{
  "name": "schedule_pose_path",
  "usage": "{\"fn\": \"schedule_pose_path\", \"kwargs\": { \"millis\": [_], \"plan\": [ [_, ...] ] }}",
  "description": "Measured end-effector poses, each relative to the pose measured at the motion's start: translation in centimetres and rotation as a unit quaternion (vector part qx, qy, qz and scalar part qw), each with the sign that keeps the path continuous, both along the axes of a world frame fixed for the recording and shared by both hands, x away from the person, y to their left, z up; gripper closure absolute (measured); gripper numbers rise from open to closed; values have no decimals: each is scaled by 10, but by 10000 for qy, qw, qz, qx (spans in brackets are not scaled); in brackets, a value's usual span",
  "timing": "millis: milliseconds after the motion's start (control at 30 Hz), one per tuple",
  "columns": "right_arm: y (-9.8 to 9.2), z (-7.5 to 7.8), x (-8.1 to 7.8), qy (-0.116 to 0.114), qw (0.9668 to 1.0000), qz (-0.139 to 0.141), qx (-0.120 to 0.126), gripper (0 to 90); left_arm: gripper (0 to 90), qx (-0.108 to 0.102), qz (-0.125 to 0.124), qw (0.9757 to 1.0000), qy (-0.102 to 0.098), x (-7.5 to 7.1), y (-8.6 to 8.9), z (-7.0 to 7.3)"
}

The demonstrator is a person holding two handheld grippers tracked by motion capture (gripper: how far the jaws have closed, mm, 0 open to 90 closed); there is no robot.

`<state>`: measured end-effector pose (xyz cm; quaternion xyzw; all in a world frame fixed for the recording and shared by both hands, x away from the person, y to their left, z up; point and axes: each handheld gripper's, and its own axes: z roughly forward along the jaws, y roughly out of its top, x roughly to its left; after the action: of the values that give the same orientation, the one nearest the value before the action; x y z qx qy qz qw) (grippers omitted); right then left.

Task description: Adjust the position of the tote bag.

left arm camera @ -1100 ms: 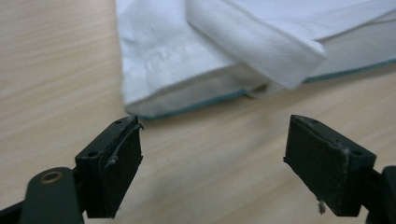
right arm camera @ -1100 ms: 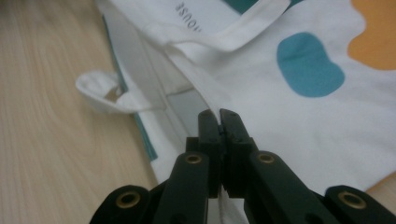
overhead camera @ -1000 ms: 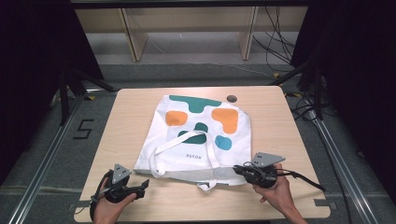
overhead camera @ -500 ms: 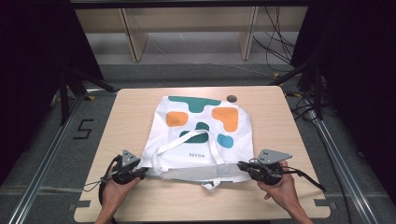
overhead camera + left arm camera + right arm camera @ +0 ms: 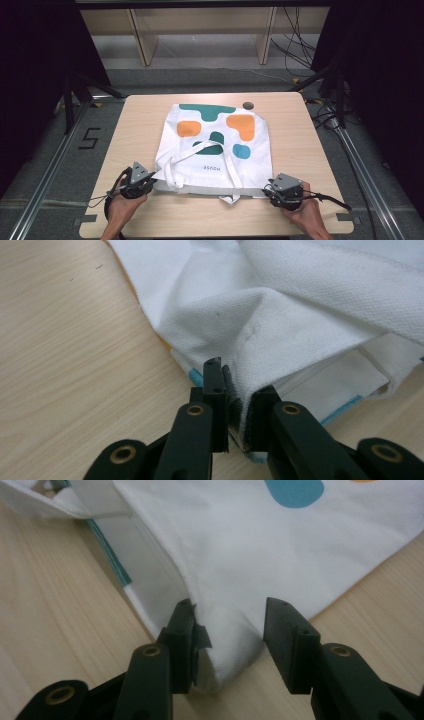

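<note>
**Left corner pinched, right corner loose between the jaws**

I have the white tote bag lying flat on the tabletop, its printed face up and its open mouth edge running left to right along my near side, straps folded over it. That edge is the axis I work along: one gripper sits at each end of it.

My left gripper has just been closing and now pinches the bag's near left corner, cloth bunched up between its pads.

My right gripper has just been opening; its jaws stand half apart with the near right corner lying between them, one pad against the fabric, the other clear. The bag lies straight ahead of both grippers.
</note>
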<state>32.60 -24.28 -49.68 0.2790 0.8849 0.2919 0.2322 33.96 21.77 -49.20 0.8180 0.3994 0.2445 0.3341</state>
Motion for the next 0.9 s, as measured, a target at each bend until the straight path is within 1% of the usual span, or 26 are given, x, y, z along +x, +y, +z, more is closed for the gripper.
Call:
{"fn": "schedule_pose_path", "kwargs": {
  "millis": [33,67,133,167,200,233,267,300,333,367,400,433,467,500,533,567,600,633,667,700,733,767,800,833,867,900],
  "plan": [
    [-1,-1,0,-24,10000,10,-42,627,833,56,-56,10000,-36,-1,-1,1],
    [0,-1,1,-55,9999,38,-85,664,836,56,-56,10000,-36,-1,-1,1],
    [-1,0,5,-184,9996,97,-193,714,838,46,-127,9999,-89,-4,-3,6],
    [-1,-1,7,-234,9993,150,-234,769,838,-49,-148,9998,-125,-5,-4,6],
    [-1,-1,9,-308,9986,290,-311,817,839,-49,-148,9998,-125,-5,-4,6],
    [-2,-1,10,-410,9981,326,-331,847,840,7,-193,9997,-170,-7,-5,8],
    [-2,-1,10,-410,9981,326,-331,847,841,7,-193,9997,-170,-7,-5,8],
    [-4,4,13,-415,9986,266,-186,881,842,-129,-159,9996,-192,-7,-7,9],
    [-7,8,15,-404,9989,223,-7,883,843,-68,-221,9995,-193,-9,-5,14],
    [-10,14,16,-342,9992,149,172,884,844,-222,-183,9992,-264,-10,-7,16],
    [-13,20,18,-383,9987,175,287,885,846,-238,-218,9990,-294,-11,-8,20],
    [-13,20,18,-383,9987,175,287,885,847,-238,-218,9990,-294,-11,-8,20],
    [-19,34,20,-404,9977,101,535,885,848,-295,-273,9985,-374,-15,-10,30],
    [-21,42,22,-426,9969,93,661,885,849,-392,-306,9980,-395,-18,-12,35],
    [-24,50,23,-441,9954,40,850,885,850,-331,-484,9964,-608,-17,-13,42],
    [-27,59,25,-421,9942,46,987,885,850,-415,-491,9957,-670,-20,-14,48],
    [-30,69,27,-430,9927,91,1120,886,851,-381,-592,9948,-734,-22,-14,55],
    [-30,69,27,-430,9927,91,1120,886,851,-381,-592,9948,-734,-22,-14,55],
    [-35,88,29,-491,9895,66,1359,887,851,-512,-612,9934,-829,-29,-16,67],
    [-37,98,29,-447,9880,92,1477,887,852,-512,-612,9934,-829,-29,-16,67],
    [-38,107,29,-483,9858,34,1607,887,852,-640,-678,9914,-920,-35,-17,80],
    [-38,116,29,-534,9842,88,1689,887,853,-633,-701,9906,-987,-38,-18,86],
    [-39,125,29,-514,9834,114,1739,887,854,-659,-743,9897,-1035,-40,-18,92],
    [-39,132,30,-580,9808,133,1855,887,855,-681,-768,9888,-1080,-43,-19,98],
    [-39,140,29,-445,9798,88,1948,888,856,-699,-787,9883,-1104,-46,-19,104],
    [-39,140,29,-445,9798,88,1948,888,857,-699,-787,9883,-1104,-46,-19,104]
  ]
}}
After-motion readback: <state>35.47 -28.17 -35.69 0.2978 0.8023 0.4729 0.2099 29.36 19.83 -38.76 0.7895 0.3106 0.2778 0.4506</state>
